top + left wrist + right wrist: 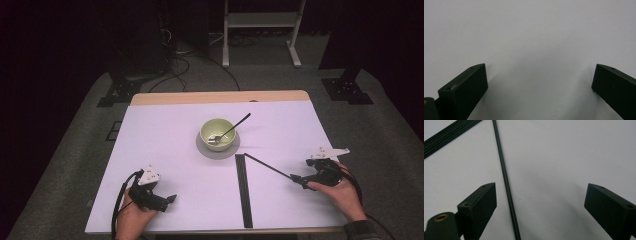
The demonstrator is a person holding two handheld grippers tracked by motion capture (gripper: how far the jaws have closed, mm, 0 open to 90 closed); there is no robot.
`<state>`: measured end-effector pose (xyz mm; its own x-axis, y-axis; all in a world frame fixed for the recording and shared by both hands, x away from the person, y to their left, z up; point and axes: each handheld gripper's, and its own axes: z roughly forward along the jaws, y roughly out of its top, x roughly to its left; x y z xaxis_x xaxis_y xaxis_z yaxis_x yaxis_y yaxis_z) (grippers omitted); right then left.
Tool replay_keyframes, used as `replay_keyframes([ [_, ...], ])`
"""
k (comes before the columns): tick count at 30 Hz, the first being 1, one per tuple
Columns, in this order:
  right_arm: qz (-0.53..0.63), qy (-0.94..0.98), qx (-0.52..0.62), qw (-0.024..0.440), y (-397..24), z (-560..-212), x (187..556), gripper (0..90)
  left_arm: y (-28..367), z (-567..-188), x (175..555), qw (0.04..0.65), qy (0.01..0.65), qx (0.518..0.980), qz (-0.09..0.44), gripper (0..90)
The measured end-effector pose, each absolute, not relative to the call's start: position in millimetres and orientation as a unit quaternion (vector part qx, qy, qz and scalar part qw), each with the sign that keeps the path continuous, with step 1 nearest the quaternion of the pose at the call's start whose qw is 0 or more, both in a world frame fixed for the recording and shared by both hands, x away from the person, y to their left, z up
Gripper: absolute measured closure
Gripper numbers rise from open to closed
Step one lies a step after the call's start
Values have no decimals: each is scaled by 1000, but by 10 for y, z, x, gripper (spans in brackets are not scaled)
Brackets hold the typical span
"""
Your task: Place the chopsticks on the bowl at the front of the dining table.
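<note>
Two black jaws of the right gripper (540, 207) are seen standing wide apart, with a thin black rod (505, 180) lying on the white table (564, 152) between them, just beside one jaw and clamped by neither. From above, the rod (270, 168) is seen with its long axis set diagonally: one end points at the right gripper (300, 181), the other meets the far end of a bundle of straight black rods (243, 192). That bundle is laid lengthwise, running from the table's near edge towards a pale green bowl (217, 133), which is set on a grey round coaster (202, 148) and holds a metal spoon with a black handle (231, 129). Well left of the bundle, the left gripper (170, 199) is held open over bare table, its jaws spread and empty.
</note>
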<state>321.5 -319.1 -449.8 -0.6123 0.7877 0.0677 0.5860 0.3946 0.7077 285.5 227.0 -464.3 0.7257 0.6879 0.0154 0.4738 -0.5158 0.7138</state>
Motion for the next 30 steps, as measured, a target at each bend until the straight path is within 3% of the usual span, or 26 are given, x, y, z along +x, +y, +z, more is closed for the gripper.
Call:
replay_keyframes([
  [15,363,833,395,135,-3052,-4448,3277,149,2271,-4642,2856,357,338,858,150,0],
  [30,372,838,375,134,-2955,-4429,3320,331,2271,-4642,2855,357,339,858,150,0],
])
